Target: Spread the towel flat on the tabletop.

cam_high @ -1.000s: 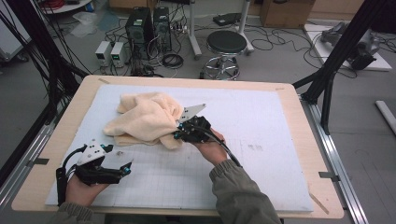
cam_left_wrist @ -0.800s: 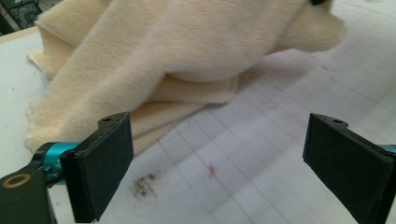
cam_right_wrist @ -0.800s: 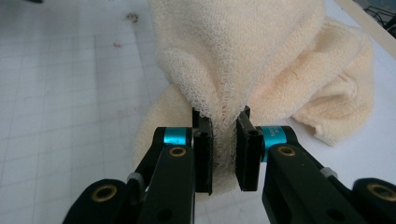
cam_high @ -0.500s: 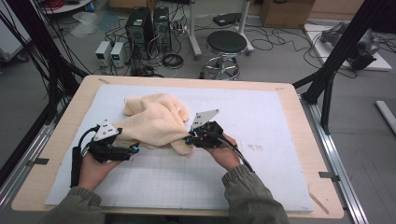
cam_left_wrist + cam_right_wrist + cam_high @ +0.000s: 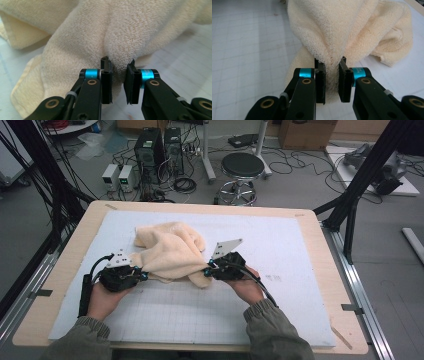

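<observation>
I see my left hand-held gripper (image 5: 141, 276), jaws just closing, clamped on the crumpled cream terry towel (image 5: 170, 251) on the white gridded tabletop (image 5: 280, 245); my right hand-held gripper (image 5: 206, 269) pinches its opposite edge. No legible writing.

My right gripper (image 5: 332, 82) has its two black jaws pinched on a fold of the cream towel (image 5: 352, 32), the terry cloth squeezed thin between my pads. Above my fingertips (image 5: 320, 75) the towel bunches into a thick ridge that rises away from me, and to the right of my fingers it spreads into a looser lobe with a hemmed edge lying on the white gridded mat (image 5: 249, 40). More cloth hangs below the pinch, behind my jaws. To the left of my fingers the mat lies bare, its lines running away from me.
</observation>
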`<action>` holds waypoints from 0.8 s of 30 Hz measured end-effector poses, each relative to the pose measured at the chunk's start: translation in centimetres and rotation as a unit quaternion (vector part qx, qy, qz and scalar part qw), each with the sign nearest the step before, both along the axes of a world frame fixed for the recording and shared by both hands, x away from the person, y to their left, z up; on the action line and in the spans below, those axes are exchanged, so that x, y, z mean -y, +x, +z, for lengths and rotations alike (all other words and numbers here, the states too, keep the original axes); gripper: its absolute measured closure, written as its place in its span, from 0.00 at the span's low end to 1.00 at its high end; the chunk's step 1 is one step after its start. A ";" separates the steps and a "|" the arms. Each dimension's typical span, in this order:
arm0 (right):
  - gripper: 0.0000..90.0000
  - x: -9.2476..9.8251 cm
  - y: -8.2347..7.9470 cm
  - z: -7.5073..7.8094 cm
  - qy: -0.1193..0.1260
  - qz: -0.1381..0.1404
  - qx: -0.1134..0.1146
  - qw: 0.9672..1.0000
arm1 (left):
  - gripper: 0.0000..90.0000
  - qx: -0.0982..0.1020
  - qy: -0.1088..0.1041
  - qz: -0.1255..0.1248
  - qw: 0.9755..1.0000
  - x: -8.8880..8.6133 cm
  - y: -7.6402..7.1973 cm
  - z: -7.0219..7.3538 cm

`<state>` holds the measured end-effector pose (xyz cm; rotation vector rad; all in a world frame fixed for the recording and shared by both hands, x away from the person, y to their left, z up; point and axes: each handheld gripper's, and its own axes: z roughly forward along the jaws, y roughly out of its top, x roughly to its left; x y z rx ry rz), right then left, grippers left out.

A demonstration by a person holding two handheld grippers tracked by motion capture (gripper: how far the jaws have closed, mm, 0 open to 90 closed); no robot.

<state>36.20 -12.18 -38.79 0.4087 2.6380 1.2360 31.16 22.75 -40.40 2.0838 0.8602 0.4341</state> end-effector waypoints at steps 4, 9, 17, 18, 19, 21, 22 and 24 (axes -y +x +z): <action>0.89 1.7 -1.6 0.7 -0.012 0.002 0.002 1.000 | 0.88 0.012 0.002 -0.033 0.999 1.5 -2.4 0.9; 0.89 3.7 -4.2 2.3 -0.019 0.011 0.016 1.000 | 0.88 0.023 -0.002 -0.072 0.997 3.4 -6.0 2.0; 0.89 7.1 -9.8 2.3 -0.014 0.031 0.015 0.999 | 0.89 0.014 0.002 -0.131 0.991 4.8 -11.3 2.7; 0.89 7.1 -9.8 2.3 -0.014 0.031 0.015 0.999 | 0.89 0.012 0.003 -0.137 0.990 4.9 -11.8 2.7; 0.89 7.3 -10.4 2.2 -0.014 0.032 0.011 0.999 | 0.89 0.008 0.006 -0.142 0.990 5.1 -12.1 2.6; 0.87 7.4 -11.3 1.3 -0.015 0.037 0.004 0.999 | 0.88 0.001 0.009 -0.149 0.989 5.1 -12.5 2.3; 0.87 7.4 -11.3 1.3 -0.015 0.037 0.004 0.999 | 0.88 -0.001 0.007 -0.150 0.989 5.1 -12.7 2.1; 0.78 7.2 -11.5 0.8 -0.006 0.043 -0.002 0.999 | 0.75 0.002 0.003 -0.149 0.989 4.8 -12.8 2.1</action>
